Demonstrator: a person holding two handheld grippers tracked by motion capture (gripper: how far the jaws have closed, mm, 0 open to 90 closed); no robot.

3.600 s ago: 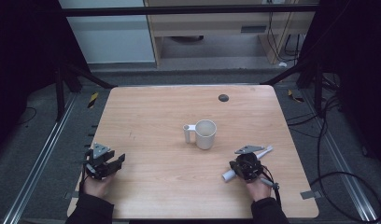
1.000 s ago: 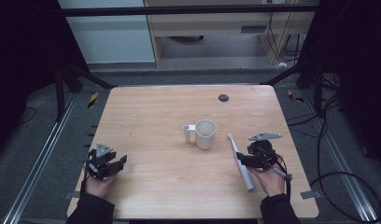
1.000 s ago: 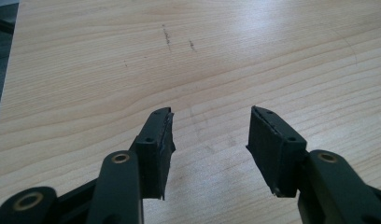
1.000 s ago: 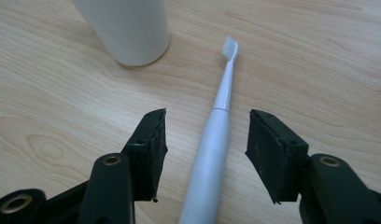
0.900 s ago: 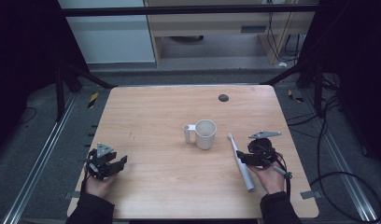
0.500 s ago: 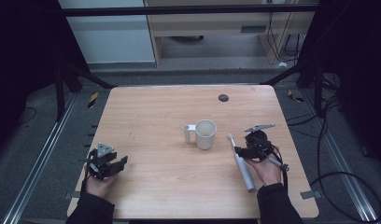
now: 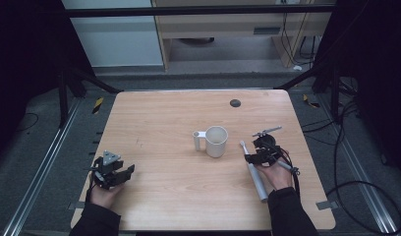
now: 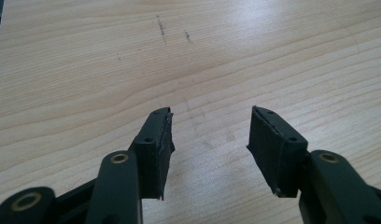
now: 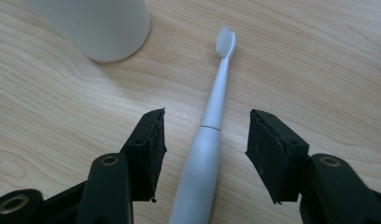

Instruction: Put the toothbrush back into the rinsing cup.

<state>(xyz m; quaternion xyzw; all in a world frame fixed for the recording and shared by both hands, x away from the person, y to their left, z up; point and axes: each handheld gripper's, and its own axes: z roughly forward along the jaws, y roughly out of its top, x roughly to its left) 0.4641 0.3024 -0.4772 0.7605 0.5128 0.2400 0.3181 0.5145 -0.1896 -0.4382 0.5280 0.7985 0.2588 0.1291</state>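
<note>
Close in, the right gripper [image 9: 203, 140] hangs over the table [image 7: 154, 123] with its jaws spread wide, one on each side of the toothbrush [image 9: 205, 140], and neither pad looks to be touching it. From here, the likely trouble is a poor bite: the handle is smooth and round, so if the jaws close off-centre or too high it could squirt out, roll, or swing round and knock the mug [image 9: 95, 23] just beyond. Closing on the thin neck instead of the thick handle would probably let the brush droop. It lies flat on the wood at the person's right, its long axis running from near edge toward the far side, thick end nearest the person and bristle head [image 9: 225, 41] pointing away, just beside the mug. Across the table, the left gripper [image 8: 209, 135] rests low, well apart, jaws open on bare wood.
</note>
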